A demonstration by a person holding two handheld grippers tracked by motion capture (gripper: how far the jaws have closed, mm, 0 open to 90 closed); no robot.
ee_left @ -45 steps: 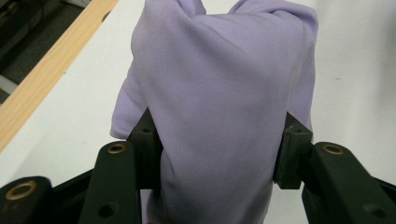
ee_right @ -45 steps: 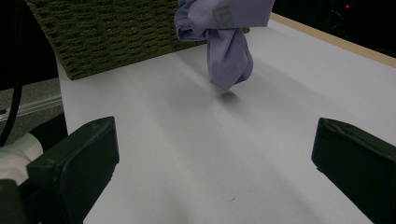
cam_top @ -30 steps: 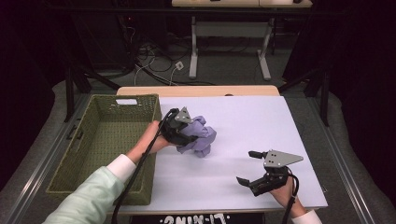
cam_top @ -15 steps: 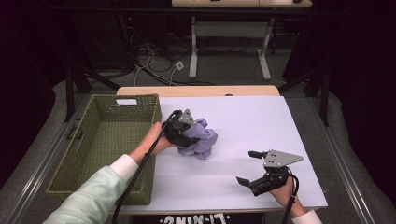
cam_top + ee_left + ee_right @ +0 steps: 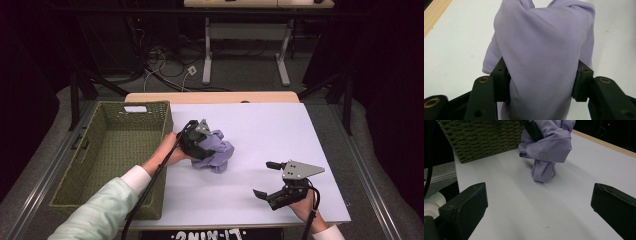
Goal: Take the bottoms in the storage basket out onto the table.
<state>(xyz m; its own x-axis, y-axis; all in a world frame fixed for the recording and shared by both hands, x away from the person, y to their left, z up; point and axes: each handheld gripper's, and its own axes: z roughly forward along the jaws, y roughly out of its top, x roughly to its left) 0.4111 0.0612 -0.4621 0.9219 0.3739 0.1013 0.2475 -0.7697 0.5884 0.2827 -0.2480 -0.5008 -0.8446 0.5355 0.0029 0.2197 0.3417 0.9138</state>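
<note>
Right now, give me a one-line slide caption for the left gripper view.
Left gripper shut on a bunched lilac cloth above the white table.

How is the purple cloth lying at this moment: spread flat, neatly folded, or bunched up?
Bunched up. The purple cloth stands in a crumpled heap on the white table, gathered between the pads of the left claw.

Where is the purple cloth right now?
In the high view the purple cloth sits bunched left of centre on the white table, pinched by the left tool, just right of the green basket.
</note>
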